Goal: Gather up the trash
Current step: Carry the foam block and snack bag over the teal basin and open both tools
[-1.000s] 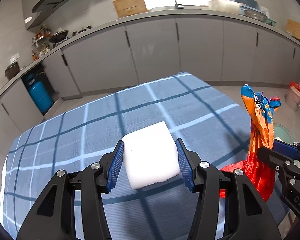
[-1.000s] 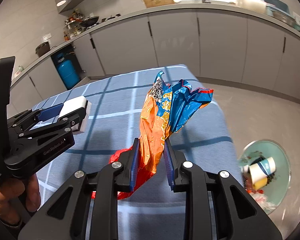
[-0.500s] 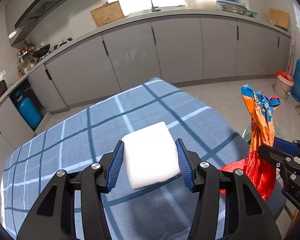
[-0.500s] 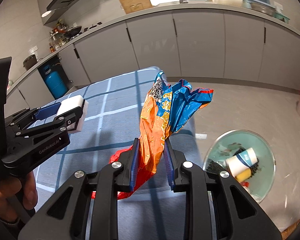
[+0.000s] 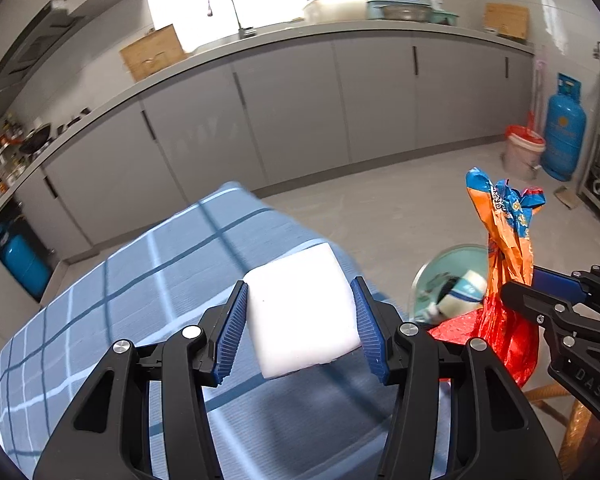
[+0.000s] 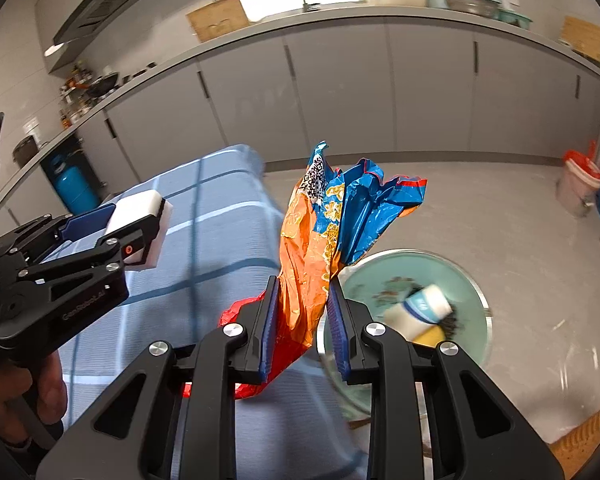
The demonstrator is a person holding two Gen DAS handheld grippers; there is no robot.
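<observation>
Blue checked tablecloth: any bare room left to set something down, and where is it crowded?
The tablecloth lies bare from the left gripper, which holds a white foam block, back to its far edge. The floor is open toward the cabinets. Crowded: the trash bin beside the right gripper's snack bag.

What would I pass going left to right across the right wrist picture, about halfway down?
Small blue gas cylinder → left hand-held gripper holding the white foam block → blue checked tablecloth → crumpled orange-and-blue snack bag → pale green trash bin on the floor → bucket with a red rim.
</observation>
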